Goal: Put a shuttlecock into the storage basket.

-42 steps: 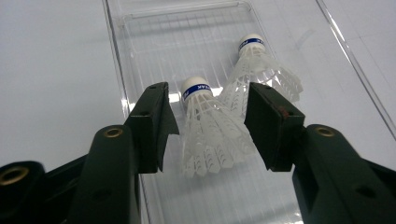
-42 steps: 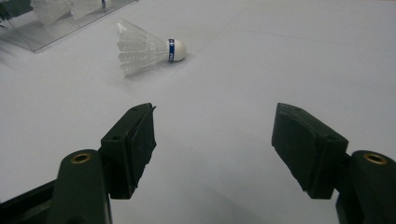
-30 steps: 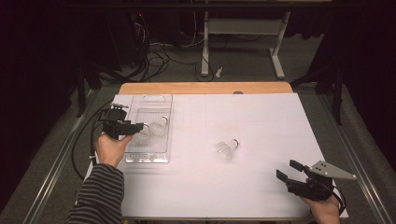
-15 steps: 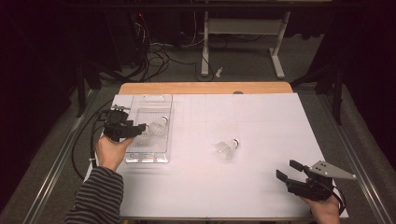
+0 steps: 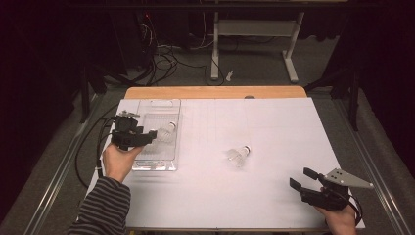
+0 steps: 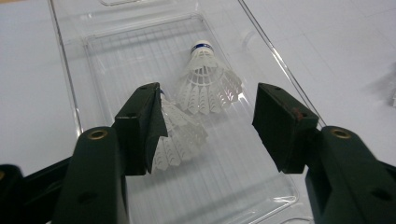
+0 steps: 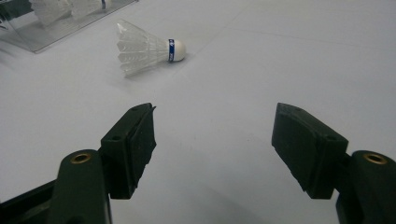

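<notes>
We hold the left gripper (image 6: 208, 123) wide apart over the clear tray (image 6: 70, 88) by the desk's left edge (two shuttlecocks (image 6: 208, 79) inside). Another shuttlecock (image 5: 239, 154) lies mid-desk. The right gripper (image 5: 303, 178), jaws apart, waits near the front right corner.

In the left gripper view, one gripper (image 6: 210, 128) jaw hides the nearer shuttlecock's (image 6: 180, 135) cork; the clear tray's (image 6: 74, 79) far end is cut off by the top edge.
</notes>
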`<control>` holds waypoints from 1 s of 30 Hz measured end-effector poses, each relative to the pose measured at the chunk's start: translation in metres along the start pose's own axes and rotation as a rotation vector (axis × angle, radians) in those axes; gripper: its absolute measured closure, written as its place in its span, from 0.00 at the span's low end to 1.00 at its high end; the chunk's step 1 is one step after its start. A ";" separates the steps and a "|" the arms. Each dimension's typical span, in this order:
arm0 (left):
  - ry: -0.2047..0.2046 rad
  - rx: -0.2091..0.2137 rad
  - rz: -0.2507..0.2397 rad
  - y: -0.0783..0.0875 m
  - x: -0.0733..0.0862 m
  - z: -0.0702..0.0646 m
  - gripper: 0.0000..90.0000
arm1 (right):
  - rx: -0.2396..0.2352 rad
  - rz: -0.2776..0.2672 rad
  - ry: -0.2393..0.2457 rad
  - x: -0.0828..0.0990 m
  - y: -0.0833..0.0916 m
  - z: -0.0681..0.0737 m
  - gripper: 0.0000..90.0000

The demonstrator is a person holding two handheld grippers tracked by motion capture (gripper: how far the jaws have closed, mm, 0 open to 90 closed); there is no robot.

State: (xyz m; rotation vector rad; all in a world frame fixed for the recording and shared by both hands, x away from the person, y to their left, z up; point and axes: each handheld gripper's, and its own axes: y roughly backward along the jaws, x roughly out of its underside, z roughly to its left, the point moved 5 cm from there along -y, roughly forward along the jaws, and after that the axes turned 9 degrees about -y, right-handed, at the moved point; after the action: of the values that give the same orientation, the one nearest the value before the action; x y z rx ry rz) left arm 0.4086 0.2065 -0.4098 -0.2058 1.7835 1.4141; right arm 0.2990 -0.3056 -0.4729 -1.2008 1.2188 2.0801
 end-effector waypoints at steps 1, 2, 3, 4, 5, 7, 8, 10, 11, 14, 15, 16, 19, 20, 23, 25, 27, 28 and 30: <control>-0.003 0.001 -0.005 0.000 0.000 -0.001 0.48 | 0.000 0.000 0.000 0.000 0.000 0.000 0.34; -0.004 0.001 -0.011 0.001 0.000 -0.002 0.48 | 0.000 0.000 0.000 0.000 0.000 0.000 0.34; -0.010 0.002 -0.012 0.001 0.000 -0.003 0.47 | 0.000 0.000 0.000 0.000 0.000 0.000 0.34; -0.014 0.000 -0.016 0.001 0.001 -0.004 0.47 | 0.000 0.000 0.000 0.000 0.000 0.000 0.34; -0.016 0.001 -0.018 0.002 0.001 -0.005 0.47 | -0.001 0.000 0.001 0.000 0.000 0.000 0.34; -0.024 0.002 -0.020 0.002 0.002 -0.007 0.47 | 0.000 0.000 0.002 0.000 0.000 0.000 0.34; -0.023 0.001 -0.022 0.002 0.002 -0.007 0.47 | 0.000 0.000 0.002 0.000 0.000 0.000 0.34; -0.022 0.008 -0.028 0.002 0.002 -0.009 0.47 | 0.000 0.000 0.002 0.000 0.000 0.000 0.34; -0.023 0.011 -0.029 0.002 0.003 -0.009 0.47 | 0.000 0.000 0.002 0.000 0.000 0.000 0.34; -0.025 0.014 -0.029 0.001 0.004 -0.011 0.46 | 0.000 0.000 0.002 0.000 0.000 0.000 0.34; -0.025 0.015 -0.031 0.001 0.004 -0.011 0.46 | 0.000 0.000 0.002 0.000 0.000 0.000 0.34; -0.021 0.020 -0.035 0.001 0.005 -0.012 0.46 | 0.000 0.000 0.003 0.000 0.000 0.000 0.34; -0.030 0.020 -0.040 0.003 0.006 -0.014 0.46 | 0.000 0.000 0.003 0.000 0.000 0.000 0.34; -0.032 0.020 -0.044 0.004 0.006 -0.014 0.46 | 0.001 0.000 0.003 0.000 0.000 0.000 0.34; -0.035 0.018 -0.045 0.004 0.007 -0.015 0.46 | 0.001 0.001 0.002 0.000 0.000 0.000 0.34; -0.037 0.018 -0.047 0.005 0.008 -0.016 0.46 | 0.000 0.001 0.002 0.000 0.000 0.000 0.34; -0.039 0.020 -0.053 0.007 0.008 -0.017 0.46 | 0.001 0.001 0.003 0.000 0.000 0.000 0.34; -0.039 0.021 -0.057 0.007 0.008 -0.017 0.46 | 0.001 0.000 0.003 0.000 0.000 0.000 0.34; -0.042 0.023 -0.061 0.008 0.008 -0.019 0.46 | 0.002 0.001 0.003 0.000 0.000 0.000 0.34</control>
State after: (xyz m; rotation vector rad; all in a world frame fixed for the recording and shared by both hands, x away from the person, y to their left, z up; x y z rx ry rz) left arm 0.3896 0.1959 -0.4085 -0.2148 1.7445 1.3446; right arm 0.2991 -0.3051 -0.4730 -1.2031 1.2223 2.0783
